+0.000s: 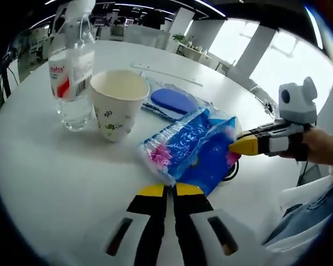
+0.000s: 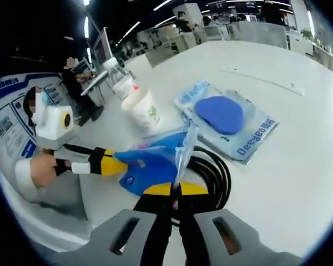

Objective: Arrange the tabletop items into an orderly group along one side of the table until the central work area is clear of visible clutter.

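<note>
A crinkly blue plastic packet (image 1: 191,149) sits low over the white table (image 1: 55,166), held from two sides. In the left gripper view my left gripper (image 1: 169,190) is shut on its near corner, and my right gripper (image 1: 245,145) comes in from the right, shut on the far edge. In the right gripper view my right gripper (image 2: 175,189) pinches the packet (image 2: 152,163), and the left gripper (image 2: 117,164) grips it from the left. A paper cup (image 1: 119,102), a water bottle (image 1: 72,66) and a bagged blue pad (image 1: 175,101) stand just behind.
A coiled black cable (image 2: 213,166) lies under the packet. The cup (image 2: 141,108), bottle (image 2: 114,69) and bagged pad (image 2: 227,116) are grouped beyond it. A thin white strip (image 2: 261,77) lies farther back. A person's hand (image 1: 322,145) holds the right gripper. People sit at desks behind.
</note>
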`<state>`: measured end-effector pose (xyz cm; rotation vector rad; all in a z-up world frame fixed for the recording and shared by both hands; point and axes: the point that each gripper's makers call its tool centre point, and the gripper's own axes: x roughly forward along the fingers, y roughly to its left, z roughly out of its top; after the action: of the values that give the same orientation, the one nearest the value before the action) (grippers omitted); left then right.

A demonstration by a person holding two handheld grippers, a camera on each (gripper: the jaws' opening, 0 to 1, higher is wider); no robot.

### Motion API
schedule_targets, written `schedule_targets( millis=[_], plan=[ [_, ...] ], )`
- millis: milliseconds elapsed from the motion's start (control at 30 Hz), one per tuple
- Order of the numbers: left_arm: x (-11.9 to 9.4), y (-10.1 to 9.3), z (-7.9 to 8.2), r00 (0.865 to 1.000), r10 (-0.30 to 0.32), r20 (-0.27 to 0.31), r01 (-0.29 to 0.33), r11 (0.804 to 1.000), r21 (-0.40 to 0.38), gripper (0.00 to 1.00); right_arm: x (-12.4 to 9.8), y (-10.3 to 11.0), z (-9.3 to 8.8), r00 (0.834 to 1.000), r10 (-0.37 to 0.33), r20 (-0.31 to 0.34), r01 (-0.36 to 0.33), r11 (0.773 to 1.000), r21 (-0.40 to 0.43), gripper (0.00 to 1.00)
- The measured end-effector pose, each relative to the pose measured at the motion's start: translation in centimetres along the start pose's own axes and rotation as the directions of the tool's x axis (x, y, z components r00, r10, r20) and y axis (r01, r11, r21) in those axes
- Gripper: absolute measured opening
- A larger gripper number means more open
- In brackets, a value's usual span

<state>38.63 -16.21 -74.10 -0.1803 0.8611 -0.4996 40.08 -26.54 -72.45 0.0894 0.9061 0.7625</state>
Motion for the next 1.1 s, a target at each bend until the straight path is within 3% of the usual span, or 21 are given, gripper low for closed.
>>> schedule_targets(
  millis=[333, 500, 867, 1100],
  plan=[
    [0.2, -2.0, 1.8, 1.000, -0.029, -0.007, 0.029, 0.995, 0.099, 0.00, -2.4, -1.0, 0.4, 0.998, -0.010, 0.068, 0.004, 0.997, 0.082, 0.00],
    [0.8, -3.7, 2.7, 0.998, -0.055, -0.028, 0.060, 0.979, 0.197, 0.00, -3.9, -2.1, 0.2, 0.995, -0.032, 0.098, 0.018, 0.990, 0.137, 0.00],
    [2.3, -7.2, 5.1, 0.993, -0.112, -0.044, 0.120, 0.953, 0.280, 0.00, -7.1, -4.3, -0.2, 0.983, -0.084, 0.166, 0.048, 0.976, 0.211, 0.00],
    [2.9, -9.4, 5.2, 0.988, -0.140, -0.066, 0.154, 0.937, 0.315, 0.00, -8.8, -5.7, -1.1, 0.973, -0.119, 0.196, 0.064, 0.961, 0.269, 0.00]
  ],
)
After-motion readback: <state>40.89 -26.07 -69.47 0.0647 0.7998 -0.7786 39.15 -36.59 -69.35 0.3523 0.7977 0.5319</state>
